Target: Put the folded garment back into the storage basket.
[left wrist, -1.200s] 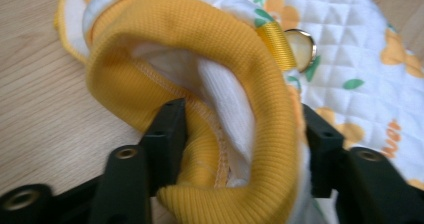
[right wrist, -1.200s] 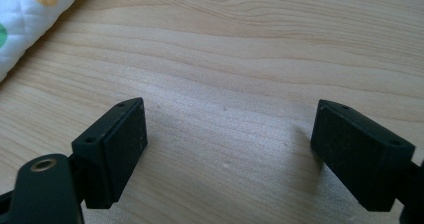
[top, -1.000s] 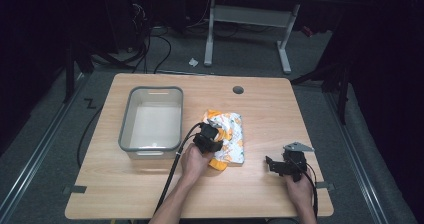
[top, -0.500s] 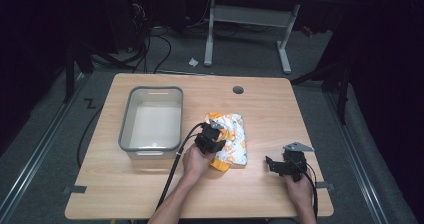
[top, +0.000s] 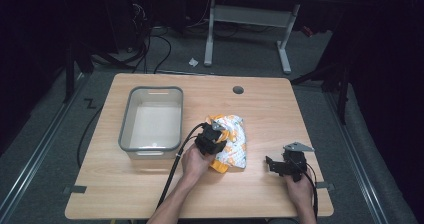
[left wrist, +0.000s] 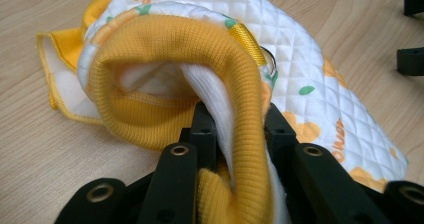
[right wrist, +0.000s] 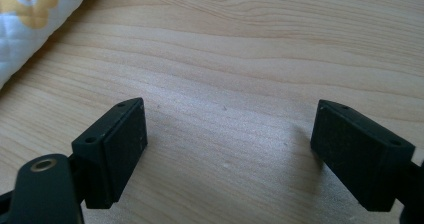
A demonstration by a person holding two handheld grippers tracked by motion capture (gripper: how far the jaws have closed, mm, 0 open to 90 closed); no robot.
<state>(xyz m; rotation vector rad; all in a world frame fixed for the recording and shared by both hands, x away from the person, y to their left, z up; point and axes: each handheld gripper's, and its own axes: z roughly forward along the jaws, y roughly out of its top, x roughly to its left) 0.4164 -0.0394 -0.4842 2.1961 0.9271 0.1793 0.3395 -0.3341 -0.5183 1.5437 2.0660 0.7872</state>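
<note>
- The left gripper [top: 214, 136] is black and chunky, with a small grey bit on top.
- A thick black cable [top: 176, 164] runs from it toward 6 o'clock, beside the bare forearm [top: 172, 204].
- Up close, its black jaws are flat bars with round brass-ringed holes [left wrist: 179, 150].
- The right gripper [top: 272, 165] is black too, with a grey three-cornered plate [top: 298, 147] on top.
- Its jaws end in square black blocks [right wrist: 116, 146] with tiny screw holes.
- A thin black cable [top: 313, 184] trails over the right hand [top: 299, 191].
- No sleeves reach the wrists.

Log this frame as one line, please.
left tool: shut on quilted garment cuff | right tool: open above table | bin: empty
</note>
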